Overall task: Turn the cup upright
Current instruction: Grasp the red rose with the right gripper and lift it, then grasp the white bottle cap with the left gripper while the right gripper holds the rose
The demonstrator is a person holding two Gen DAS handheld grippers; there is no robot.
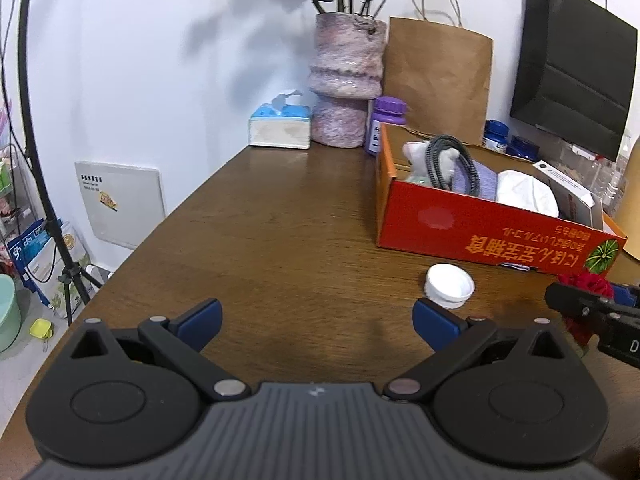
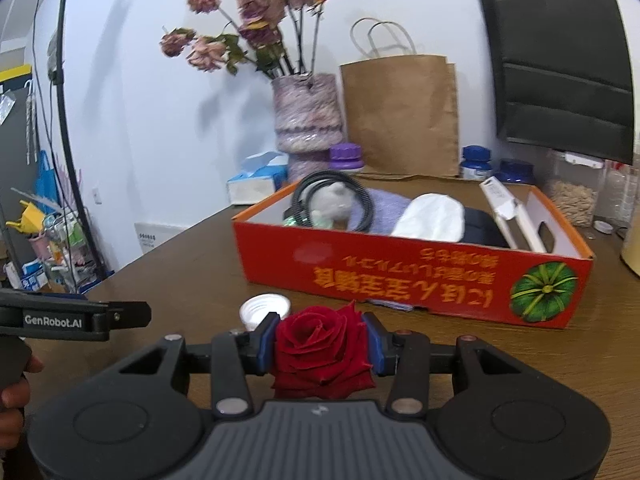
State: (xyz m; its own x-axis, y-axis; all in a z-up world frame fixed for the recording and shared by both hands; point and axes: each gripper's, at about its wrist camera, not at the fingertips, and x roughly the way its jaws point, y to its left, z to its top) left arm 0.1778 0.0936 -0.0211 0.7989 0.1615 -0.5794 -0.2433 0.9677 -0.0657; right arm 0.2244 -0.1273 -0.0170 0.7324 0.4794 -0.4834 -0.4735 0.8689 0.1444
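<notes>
Cup (image 1: 449, 285): 1 small white one stands on the brown wooden table (image 1: 280, 220), just in front of the near wall of the orange-red cardboard box (image 1: 480, 236), its open mouth facing up in the left wrist view. In the right wrist view it sits (image 2: 265, 311) just beyond the right gripper's left finger, partly hidden by it.

Left gripper (image 1: 317, 322) hangs above the near part of the table with its 2 blue-padded fingers spread wide and nothing between them; the cup lies just beyond its right fingertip.

Right gripper (image 2: 319, 342) has its 2 fingers clamped on 1 red rose (image 2: 322, 350), the bloom filling the gap between the pads. It is to the right of the left gripper, whose black body enters the right wrist view at the left edge.

At the far end of the table stand 1 pink mottled vase (image 1: 346, 80) of dried flowers, 1 tissue box (image 1: 280, 126) to its left, 1 purple-capped bottle (image 1: 386, 124) and 1 brown paper bag (image 1: 438, 80) to its right. 1 black paper bag (image 1: 572, 68) stands farther right. The box holds 1 coiled cable (image 1: 452, 160) among other items.
</notes>
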